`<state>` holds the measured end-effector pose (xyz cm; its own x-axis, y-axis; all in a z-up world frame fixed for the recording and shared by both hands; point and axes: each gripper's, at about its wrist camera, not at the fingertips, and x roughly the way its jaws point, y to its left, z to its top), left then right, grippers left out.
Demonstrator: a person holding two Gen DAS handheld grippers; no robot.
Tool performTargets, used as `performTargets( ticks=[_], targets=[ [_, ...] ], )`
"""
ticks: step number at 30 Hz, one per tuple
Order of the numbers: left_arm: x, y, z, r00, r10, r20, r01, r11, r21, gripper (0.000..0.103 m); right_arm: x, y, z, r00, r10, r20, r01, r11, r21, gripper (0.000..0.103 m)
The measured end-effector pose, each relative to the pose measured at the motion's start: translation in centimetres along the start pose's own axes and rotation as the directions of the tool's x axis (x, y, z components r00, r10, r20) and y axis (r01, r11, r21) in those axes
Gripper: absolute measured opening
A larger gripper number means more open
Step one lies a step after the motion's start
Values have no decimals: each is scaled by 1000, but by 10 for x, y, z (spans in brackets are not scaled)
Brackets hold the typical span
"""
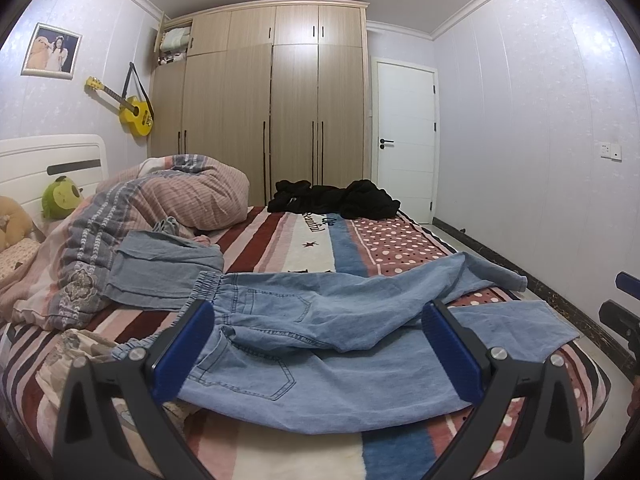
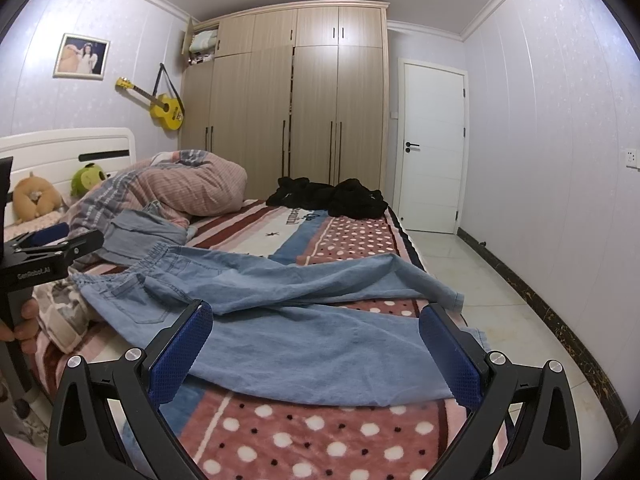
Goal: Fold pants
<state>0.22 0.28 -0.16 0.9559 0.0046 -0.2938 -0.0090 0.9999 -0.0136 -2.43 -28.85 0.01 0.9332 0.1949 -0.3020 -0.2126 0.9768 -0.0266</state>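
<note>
Pants spread across the bed's near end, dark clothes behind, quilt left.

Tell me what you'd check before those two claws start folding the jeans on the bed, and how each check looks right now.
1. Both claws open: ok. The left claw and right claw stand wide apart, holding nothing.
2. Jeans lying flat: not ok. One leg is twisted and crosses over the other.
3. Waistband in reach of the left claw: ok, it lies just ahead.
4. Leg ends on the bed: ok, though close to the edge.
5. Other clothes out of the way: not ok. A second blue garment touches the waistband.
6. Anything under the jeans: cannot tell.
</note>
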Motion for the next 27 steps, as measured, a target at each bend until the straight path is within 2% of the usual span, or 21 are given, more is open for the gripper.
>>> performTargets(
  ticks=[22,27],
  targets=[
    [3,5,-2,1000,5,-10,-5,1000,1,102,1,-1,0,1000,2,-3,-2,1000,2,103],
    [11,8,2,1000,-6,-13,7,1000,9,102,7,0,1,999,32,-13,-32,999,3,103]
  ],
)
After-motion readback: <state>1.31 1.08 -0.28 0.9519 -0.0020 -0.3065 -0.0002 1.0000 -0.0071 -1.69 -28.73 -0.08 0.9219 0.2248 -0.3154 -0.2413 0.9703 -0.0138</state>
